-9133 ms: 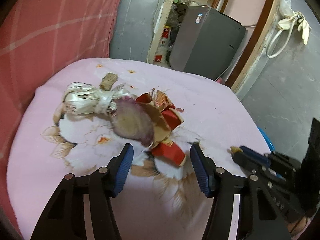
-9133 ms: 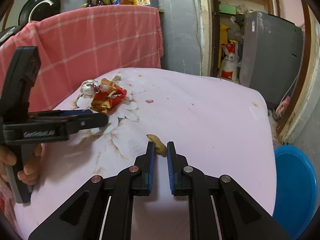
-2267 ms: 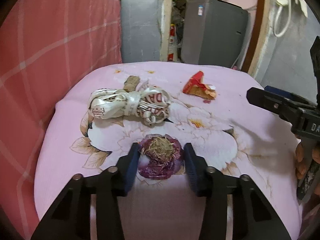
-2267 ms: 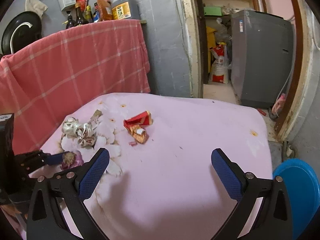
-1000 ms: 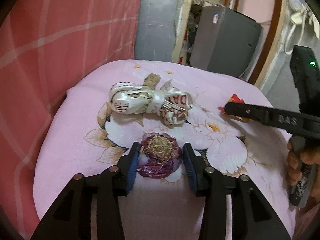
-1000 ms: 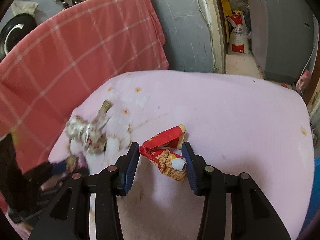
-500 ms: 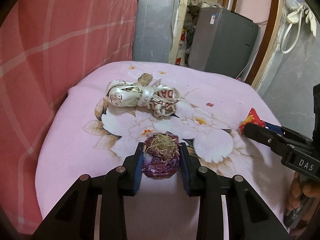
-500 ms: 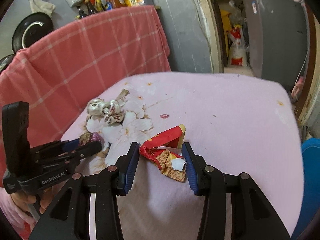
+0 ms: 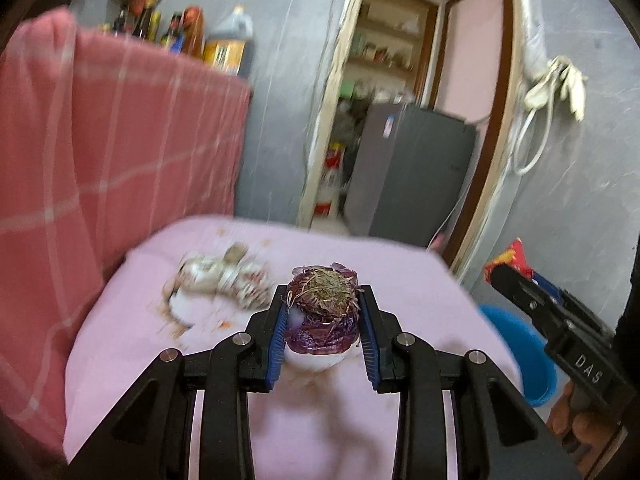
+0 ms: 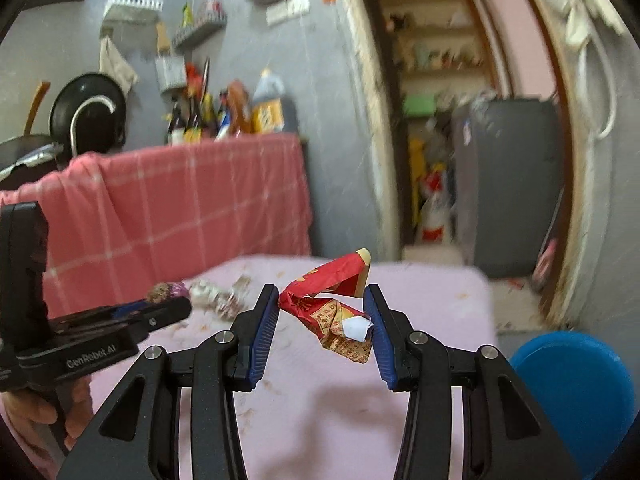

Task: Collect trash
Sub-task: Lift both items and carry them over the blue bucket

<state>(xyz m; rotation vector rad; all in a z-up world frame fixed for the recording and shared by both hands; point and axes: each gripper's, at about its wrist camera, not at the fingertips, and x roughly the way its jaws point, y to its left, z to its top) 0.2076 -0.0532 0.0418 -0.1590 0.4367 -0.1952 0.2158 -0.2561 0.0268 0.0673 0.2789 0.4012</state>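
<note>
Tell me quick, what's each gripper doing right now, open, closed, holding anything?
Left gripper: closed on the purple onion scrap, lifted off the pink cloth.
Right gripper: closed on the crumpled red wrapper.

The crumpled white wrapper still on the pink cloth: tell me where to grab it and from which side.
Judging from blurred views, grip the crumpled white wrapper across its narrow middle, where it looks cinched. It lies long across the pink cloth, so come from above with the fingers straddling its short width. Both grippers are full now: the left gripper holds the onion end, the right gripper the red wrapper.
</note>
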